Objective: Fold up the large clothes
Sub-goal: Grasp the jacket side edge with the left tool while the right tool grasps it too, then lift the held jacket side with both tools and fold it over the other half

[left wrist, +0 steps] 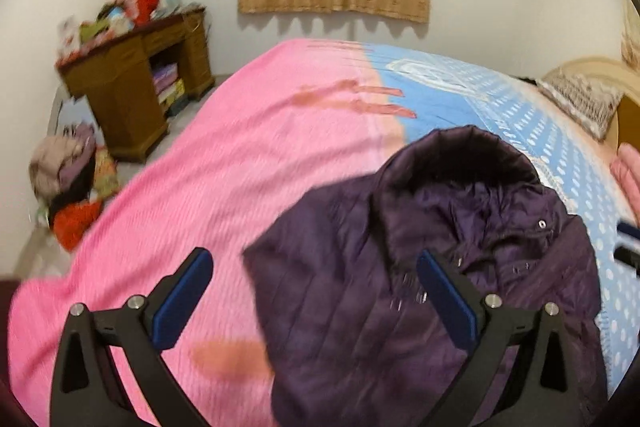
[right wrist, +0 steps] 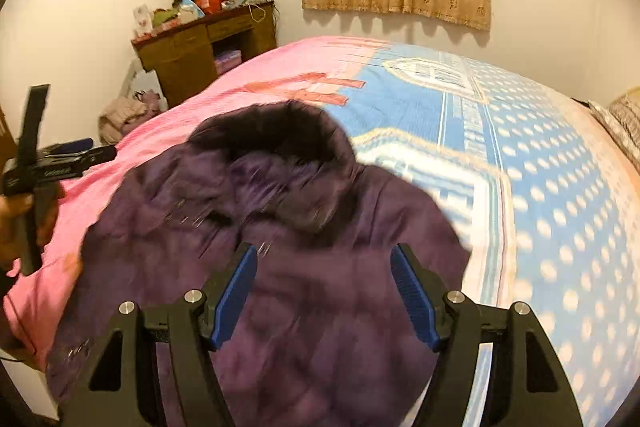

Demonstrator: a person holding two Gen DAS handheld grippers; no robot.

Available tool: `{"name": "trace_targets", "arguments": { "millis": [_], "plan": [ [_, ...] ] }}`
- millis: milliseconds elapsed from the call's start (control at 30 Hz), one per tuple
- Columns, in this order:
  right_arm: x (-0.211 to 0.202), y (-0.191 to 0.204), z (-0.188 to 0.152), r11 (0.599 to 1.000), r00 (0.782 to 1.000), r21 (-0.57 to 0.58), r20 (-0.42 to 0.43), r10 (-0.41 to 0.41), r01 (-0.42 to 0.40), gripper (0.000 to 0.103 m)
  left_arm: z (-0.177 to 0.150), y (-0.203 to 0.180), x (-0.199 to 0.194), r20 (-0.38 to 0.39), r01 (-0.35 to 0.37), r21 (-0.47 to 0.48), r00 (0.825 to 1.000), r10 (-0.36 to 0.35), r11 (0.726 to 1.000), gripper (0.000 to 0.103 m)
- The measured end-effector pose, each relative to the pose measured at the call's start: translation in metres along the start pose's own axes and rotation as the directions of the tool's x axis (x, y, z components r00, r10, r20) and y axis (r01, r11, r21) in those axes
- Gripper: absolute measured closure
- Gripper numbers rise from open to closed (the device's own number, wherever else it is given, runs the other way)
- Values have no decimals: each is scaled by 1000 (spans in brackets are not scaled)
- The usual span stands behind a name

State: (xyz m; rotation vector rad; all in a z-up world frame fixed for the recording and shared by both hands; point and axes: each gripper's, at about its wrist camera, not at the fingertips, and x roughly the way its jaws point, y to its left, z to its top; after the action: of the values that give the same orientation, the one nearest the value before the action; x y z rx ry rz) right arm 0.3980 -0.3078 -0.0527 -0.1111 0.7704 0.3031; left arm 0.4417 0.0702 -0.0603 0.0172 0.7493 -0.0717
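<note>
A dark purple quilted jacket (left wrist: 420,267) with a furry hood lies folded in a heap on the bed, hood end away from me. My left gripper (left wrist: 316,263) hovers above its left edge, jaws wide open and nothing between them. In the right wrist view the same jacket (right wrist: 280,227) fills the middle, and my right gripper (right wrist: 324,259) stands open above it, holding nothing. The left gripper (right wrist: 80,151), held in a hand, shows at the left edge of that view. Both views are blurred by motion.
The bed cover (left wrist: 240,155) is pink on the left and blue with white dots on the right. A wooden desk (left wrist: 132,83) piled with clutter stands at the far left by a heap of clothes (left wrist: 68,183) on the floor. Pillows (left wrist: 580,99) lie at the right.
</note>
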Motion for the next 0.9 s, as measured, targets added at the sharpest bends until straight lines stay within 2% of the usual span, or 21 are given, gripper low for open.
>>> {"name": "trace_targets", "arguments": {
  "millis": [33,167,333,367,400,433,467,500,533,567,600,667,800,867,900],
  "plan": [
    [10,-5,12,1000,1000,-3,-6,-7,7,33,5,-6,5,3,-4,17,1000,4,1000,0],
    [55,16,59,998,999,-51,-17,-38,37,33,29,-31,33,16,-26,84,1000,24,996,0],
    [118,28,87,992,997,-113,-58,-57,50,34,46,-48,78,-18,-63,167,998,67,984,2],
    [128,30,87,990,996,-133,-66,-64,55,39,48,-52,84,-22,-64,180,997,70,981,3],
    [139,30,88,987,994,-151,-81,-69,56,53,48,-55,90,-33,-54,194,998,62,979,7],
    [146,30,90,985,993,-162,-89,-77,62,61,49,-59,94,-39,-46,207,998,55,977,14],
    [151,30,91,983,992,-172,-93,-85,68,77,49,-61,96,-40,-40,219,998,50,975,20],
    [153,30,89,981,991,-180,-93,-93,75,88,47,-63,97,-43,-21,235,999,33,972,34],
    [152,29,87,981,992,-184,-90,-86,69,89,46,-65,98,-51,-7,245,998,20,970,51],
    [149,29,85,981,994,-188,-87,-73,56,91,44,-67,97,-60,13,257,998,3,966,61],
    [145,30,81,978,994,-201,-82,-69,51,91,42,-69,94,-67,46,275,997,-28,960,81],
    [133,30,73,974,995,-219,-70,-72,55,92,38,-71,84,-58,64,302,997,-48,951,86],
    [107,27,56,973,997,-226,-43,-59,48,93,22,-70,52,-36,123,354,992,-118,927,89],
    [102,28,45,971,997,-237,-55,-59,45,93,11,-75,41,-34,134,405,991,-132,905,91],
    [103,29,40,968,996,-245,-62,-63,46,94,0,-79,35,-22,114,449,993,-117,886,91]
  ]
}}
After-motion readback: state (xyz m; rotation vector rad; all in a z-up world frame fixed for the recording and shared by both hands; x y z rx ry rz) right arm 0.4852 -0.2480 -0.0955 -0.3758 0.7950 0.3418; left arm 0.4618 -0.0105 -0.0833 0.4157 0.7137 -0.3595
